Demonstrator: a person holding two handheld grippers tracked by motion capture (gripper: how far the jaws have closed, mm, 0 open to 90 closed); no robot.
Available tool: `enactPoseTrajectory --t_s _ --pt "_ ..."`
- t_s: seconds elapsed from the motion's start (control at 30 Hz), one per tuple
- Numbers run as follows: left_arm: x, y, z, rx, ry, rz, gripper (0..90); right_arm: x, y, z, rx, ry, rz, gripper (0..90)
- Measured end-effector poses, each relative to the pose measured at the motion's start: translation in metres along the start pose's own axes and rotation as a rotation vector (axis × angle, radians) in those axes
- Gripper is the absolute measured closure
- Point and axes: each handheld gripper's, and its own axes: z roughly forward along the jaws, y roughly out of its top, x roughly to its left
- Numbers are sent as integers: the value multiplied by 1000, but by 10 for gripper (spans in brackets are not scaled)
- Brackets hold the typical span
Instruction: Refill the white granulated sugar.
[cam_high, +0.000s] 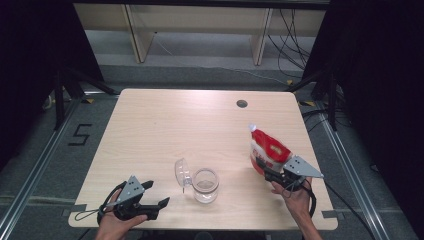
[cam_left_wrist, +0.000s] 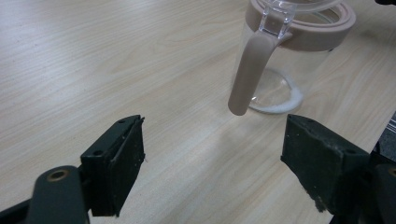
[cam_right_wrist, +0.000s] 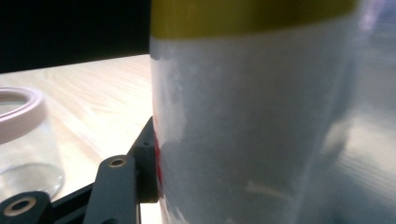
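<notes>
A clear glass jar (cam_high: 205, 185) stands near the table's front middle, its clear hinged lid (cam_high: 182, 173) flipped open to the left. Up close the jar (cam_left_wrist: 299, 51) has a beige collar and a beige clasp arm hanging down its side. My left gripper (cam_high: 150, 196) is at the front left, open, jaws aimed at the jar with nothing between them (cam_left_wrist: 215, 168). A red and white pouch (cam_high: 268, 149) with a white spout stands tilted at the right. My right gripper (cam_high: 265, 170) is shut on its lower part; the pouch (cam_right_wrist: 252, 126) is pressed against the left jaw.
The pale wood table (cam_high: 165, 125) has a round cable hole (cam_high: 242, 103) near its far edge. Black stands and cables flank both sides. A light shelf frame (cam_high: 200, 30) stands on the floor beyond the table.
</notes>
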Motion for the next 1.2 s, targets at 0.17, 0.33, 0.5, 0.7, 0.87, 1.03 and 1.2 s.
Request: enactPoseTrajectory --t_s 0.17,0.33,0.5,0.7,0.87,1.03,1.2 --pt "0 -1 2 3 -5 5 205 18 11 -3 20 25 -126 460" --pt "-1 -3 6 6 -3 -14 204 37 20 -7 61 63 -220 460" --pt "0 -3 6 16 -1 12 204 48 28 -9 81 64 -323 461" --pt "0 -4 6 9 -5 8 204 56 33 -10 101 76 -407 462" --pt "1 -4 6 21 -1 12 205 60 38 -10 124 76 -481 463" --pt "1 -4 6 15 0 5 204 64 44 -10 141 63 -553 463" --pt "1 -5 6 17 1 6 204 69 51 -14 169 46 -662 464"
